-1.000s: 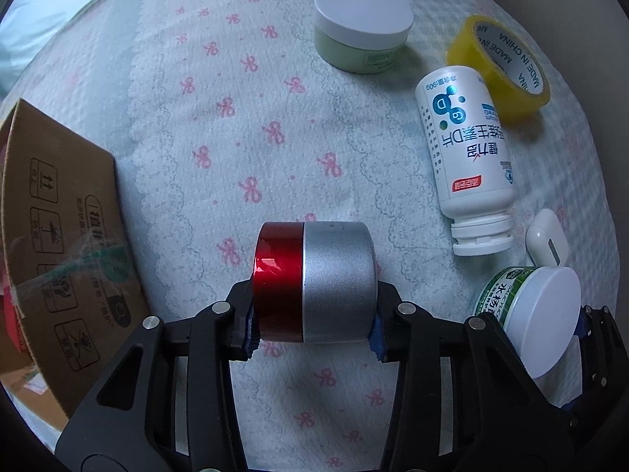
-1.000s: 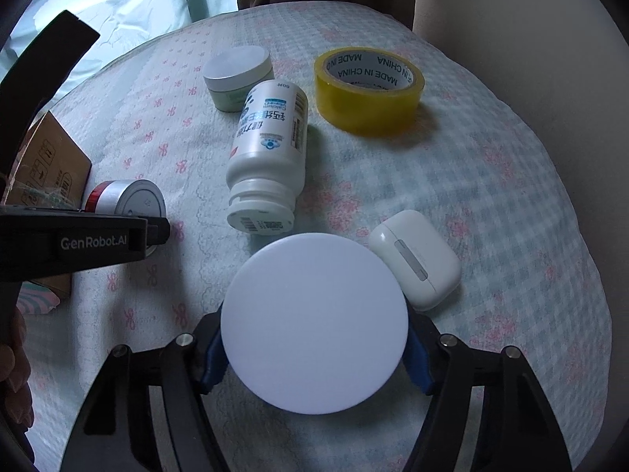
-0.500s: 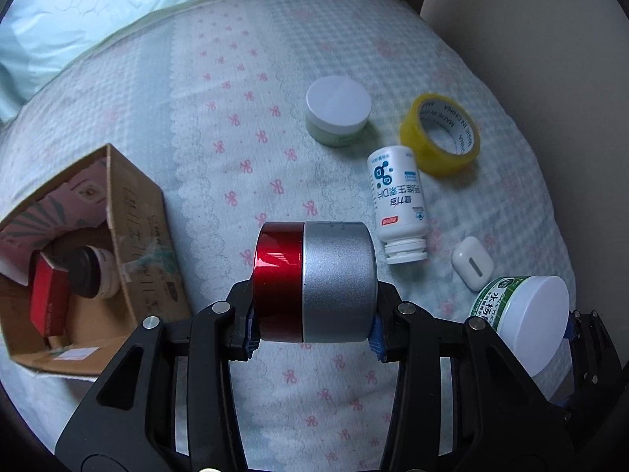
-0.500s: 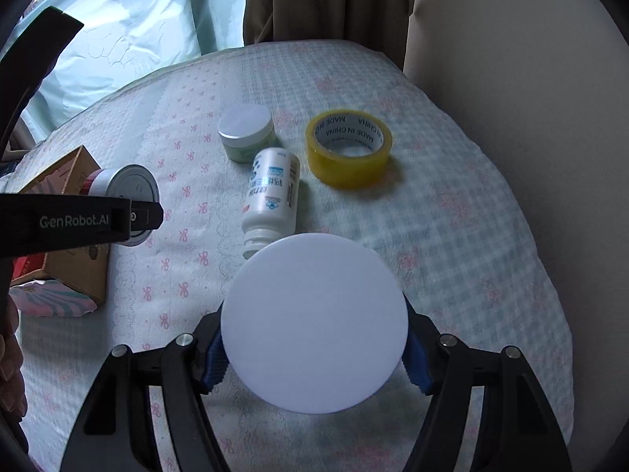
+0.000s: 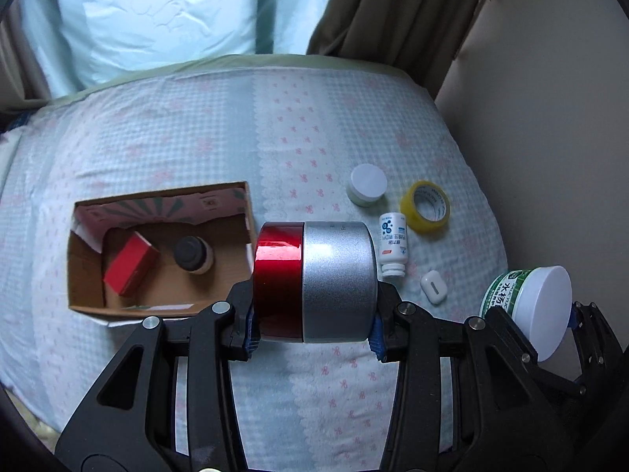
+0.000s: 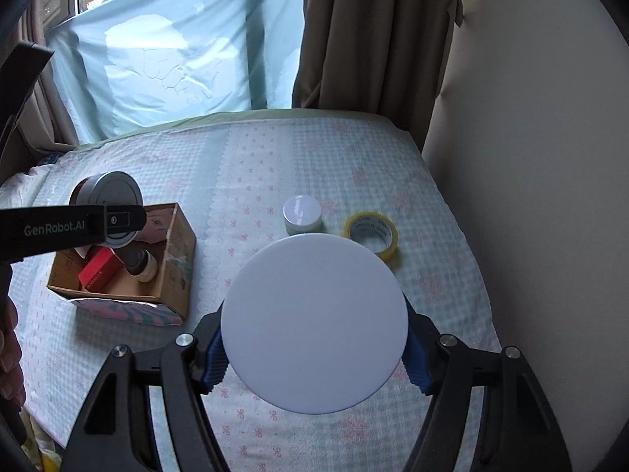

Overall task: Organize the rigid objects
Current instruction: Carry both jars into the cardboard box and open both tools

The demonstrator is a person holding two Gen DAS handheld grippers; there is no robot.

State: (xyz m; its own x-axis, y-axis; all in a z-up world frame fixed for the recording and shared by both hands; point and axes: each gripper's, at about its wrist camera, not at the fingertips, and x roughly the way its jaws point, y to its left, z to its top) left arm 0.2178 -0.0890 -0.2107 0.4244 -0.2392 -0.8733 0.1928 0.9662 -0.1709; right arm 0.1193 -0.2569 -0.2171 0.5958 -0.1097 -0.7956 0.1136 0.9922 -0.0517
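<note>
My left gripper (image 5: 312, 324) is shut on a red and silver tin (image 5: 314, 281), held high above the bed, right of an open cardboard box (image 5: 88, 305). In the right wrist view the same tin (image 6: 108, 190) hangs over that box (image 6: 177, 271). My right gripper (image 6: 314, 358) is shut on a green-labelled jar with a white lid (image 6: 314, 324); the left wrist view has this jar (image 5: 528, 305) at its right edge. In the box lie a red packet (image 5: 129, 269) and a dark-capped bottle (image 5: 192, 253).
On the patterned bedspread lie a small white-lidded jar (image 5: 367, 188), a yellow tape roll (image 5: 425, 206), a white pill bottle (image 5: 392, 249) on its side and a white earbud case (image 5: 433, 291). A wall (image 6: 530, 157) bounds the right; curtains (image 6: 354, 39) hang behind.
Both grippers have risen well above the bed with their loads, so the objects below look smaller. The cardboard box's inside has come into view.
</note>
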